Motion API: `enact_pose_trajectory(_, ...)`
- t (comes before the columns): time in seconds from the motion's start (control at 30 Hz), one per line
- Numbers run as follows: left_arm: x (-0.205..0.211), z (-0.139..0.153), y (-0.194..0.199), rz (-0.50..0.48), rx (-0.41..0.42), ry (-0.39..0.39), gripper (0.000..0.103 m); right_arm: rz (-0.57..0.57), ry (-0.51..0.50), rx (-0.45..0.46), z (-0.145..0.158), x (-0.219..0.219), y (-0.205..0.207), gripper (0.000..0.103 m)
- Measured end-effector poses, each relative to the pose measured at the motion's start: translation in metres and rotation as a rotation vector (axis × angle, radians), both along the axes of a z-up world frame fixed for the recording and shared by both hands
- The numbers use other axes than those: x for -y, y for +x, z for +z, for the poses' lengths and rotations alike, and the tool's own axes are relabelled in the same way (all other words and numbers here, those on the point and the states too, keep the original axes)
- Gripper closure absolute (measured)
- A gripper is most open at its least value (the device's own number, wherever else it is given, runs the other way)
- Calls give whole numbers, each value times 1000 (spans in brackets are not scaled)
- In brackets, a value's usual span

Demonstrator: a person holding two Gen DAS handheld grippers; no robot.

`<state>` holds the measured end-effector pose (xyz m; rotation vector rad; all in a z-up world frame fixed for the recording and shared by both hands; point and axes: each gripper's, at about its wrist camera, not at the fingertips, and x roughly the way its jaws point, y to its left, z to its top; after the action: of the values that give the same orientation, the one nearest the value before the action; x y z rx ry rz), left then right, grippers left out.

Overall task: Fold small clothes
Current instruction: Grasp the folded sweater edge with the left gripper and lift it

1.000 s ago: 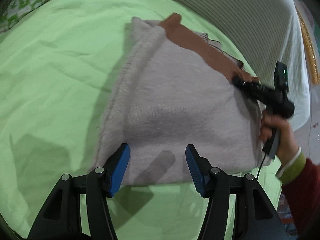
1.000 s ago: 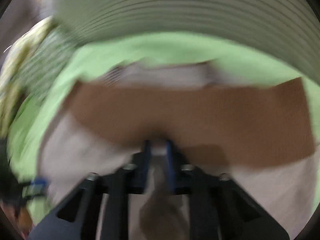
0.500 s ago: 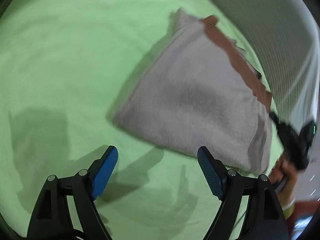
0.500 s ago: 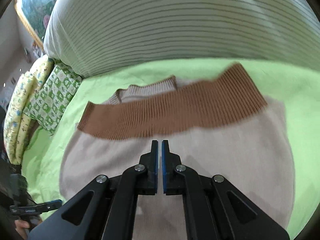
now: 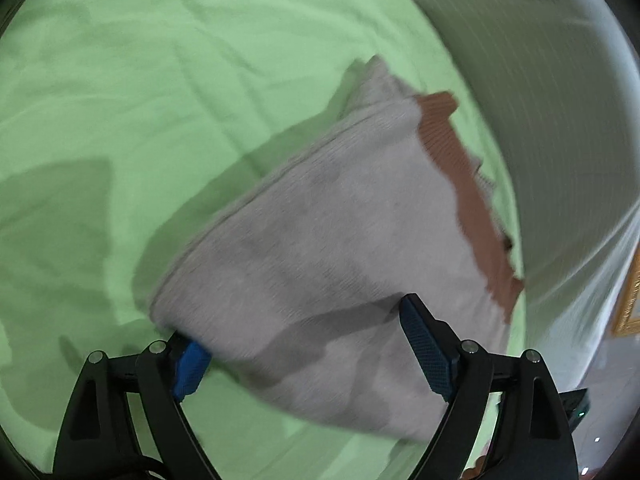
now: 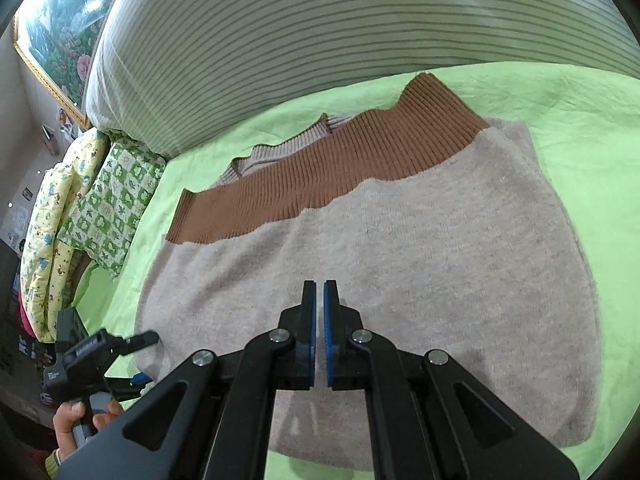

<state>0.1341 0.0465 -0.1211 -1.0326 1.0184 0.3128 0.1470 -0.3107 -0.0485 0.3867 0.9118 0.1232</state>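
A folded beige sweater (image 6: pixel 400 248) with a brown ribbed hem (image 6: pixel 332 168) lies on the green bed sheet (image 6: pixel 580 96). My right gripper (image 6: pixel 319 292) is shut and empty, just above the sweater's middle. My left gripper (image 5: pixel 304 344) is open at the sweater's (image 5: pixel 340 240) near corner: its left finger (image 5: pixel 188 368) is tucked under the sweater's edge and its right finger (image 5: pixel 424 344) lies over the cloth. The left gripper also shows in the right wrist view (image 6: pixel 138 356) at the sweater's left corner.
A large striped white duvet (image 6: pixel 340 32) is piled behind the sweater. Patterned green and yellow pillows (image 6: pixel 100 200) lie at the left. A framed picture (image 6: pixel 52 24) hangs on the wall. The green sheet (image 5: pixel 140 100) stretches wide to the left.
My left gripper has moved in from the bare sheet onto the sweater's near corner, still open. My right gripper stays shut and has drawn back from the brown hem toward the sweater's middle.
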Motion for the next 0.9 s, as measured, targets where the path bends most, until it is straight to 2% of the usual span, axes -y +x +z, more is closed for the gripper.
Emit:
enact_pose_trajectory(0.03, 1, 1, 1, 6, 26, -5, 18, 0, -3, 3, 0, 0, 1, 99)
enact_pose_trajectory(0.2, 3, 0, 6, -28, 67, -4, 64, 22, -34, 29, 1, 5, 15, 99)
enact_pose_trajectory(0.3, 2, 5, 7, -45, 75, 5, 73, 41, -55, 27, -3, 7, 24, 99)
enact_pose_trajectory(0.43, 11, 25, 9, -104, 94, 84, 81, 63, -80, -31, -23, 7, 39, 99)
enact_pose_trajectory(0.5, 15, 37, 8, -132, 111, 120, 84, 76, -96, -122, -45, 7, 47, 99)
enact_pose_trajectory(0.6, 29, 64, 16, -196, 167, 177, 87, 48, -22, -96, -52, 17, 45, 100)
enact_pose_trajectory(0.67, 46, 87, 27, -261, 219, 215, 88, 41, -8, -89, -51, 18, 44, 100)
enact_pose_trajectory(0.77, 86, 121, 54, -394, 311, 260, 89, 12, 70, -72, -46, 28, 38, 99)
enact_pose_trajectory(0.9, 163, 153, 86, -627, 443, 299, 89, -57, 157, 8, -25, 57, 16, 99)
